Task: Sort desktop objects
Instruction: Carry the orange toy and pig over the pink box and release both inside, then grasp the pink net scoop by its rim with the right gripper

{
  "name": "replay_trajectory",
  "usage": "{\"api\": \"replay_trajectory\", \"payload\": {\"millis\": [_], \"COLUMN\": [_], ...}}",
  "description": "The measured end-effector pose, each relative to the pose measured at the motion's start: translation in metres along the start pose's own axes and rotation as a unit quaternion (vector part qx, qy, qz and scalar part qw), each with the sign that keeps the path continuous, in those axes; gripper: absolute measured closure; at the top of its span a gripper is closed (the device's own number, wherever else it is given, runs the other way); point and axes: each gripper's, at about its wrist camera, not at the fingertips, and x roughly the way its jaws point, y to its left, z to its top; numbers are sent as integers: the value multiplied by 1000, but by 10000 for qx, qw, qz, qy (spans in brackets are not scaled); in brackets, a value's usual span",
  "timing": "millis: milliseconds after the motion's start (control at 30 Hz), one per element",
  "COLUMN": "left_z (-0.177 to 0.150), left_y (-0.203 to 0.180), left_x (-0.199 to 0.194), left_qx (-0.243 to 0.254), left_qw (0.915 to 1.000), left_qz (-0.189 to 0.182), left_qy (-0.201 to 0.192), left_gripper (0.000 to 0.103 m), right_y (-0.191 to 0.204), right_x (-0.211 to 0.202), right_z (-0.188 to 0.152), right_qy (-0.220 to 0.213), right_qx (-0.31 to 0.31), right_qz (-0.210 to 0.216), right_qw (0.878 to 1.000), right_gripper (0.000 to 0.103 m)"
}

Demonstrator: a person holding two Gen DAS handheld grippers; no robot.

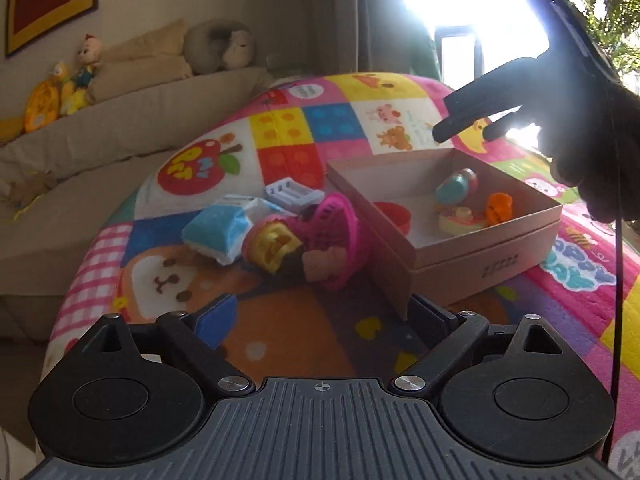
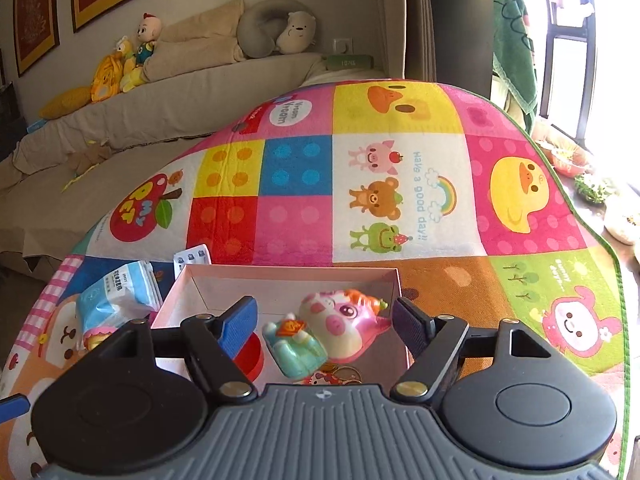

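Observation:
A pink cardboard box (image 1: 484,248) sits on the colourful play mat (image 1: 332,124). It holds a pig squishy toy (image 2: 340,328), a red round lid (image 1: 394,214) and an orange item (image 1: 498,206). Left of the box lie a pink toy basket (image 1: 340,224), a yellow-and-pink toy (image 1: 272,246), a blue tissue pack (image 1: 218,232) and a white toy crate (image 1: 294,194). My left gripper (image 1: 320,316) is open and empty, low over the mat near the box corner. My right gripper (image 2: 324,320) is open above the box, over the pig toy; it shows as a dark shape in the left wrist view (image 1: 472,120).
A beige sofa (image 2: 160,92) with plush toys (image 2: 120,68) and a neck pillow (image 2: 276,32) stands behind the mat. A bright window (image 1: 468,4) is at the right. Bowls (image 2: 620,220) sit beyond the mat's right edge.

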Motion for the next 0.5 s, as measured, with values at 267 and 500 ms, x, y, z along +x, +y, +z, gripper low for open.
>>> {"api": "replay_trajectory", "payload": {"millis": [267, 500], "left_z": [-30, -39], "left_y": [46, 42], "left_x": [-1, -22], "left_qx": [-889, -930], "left_qw": [9943, 9951], "left_qz": [486, 292], "left_qy": [323, 155], "left_gripper": [7, 4], "right_y": [105, 163], "right_x": [-27, 6], "right_z": [-21, -34], "right_qy": [-173, 263], "right_qx": [-1411, -1890], "right_qz": [646, 566], "right_qw": [9877, 9800], "right_gripper": [50, 84]}}
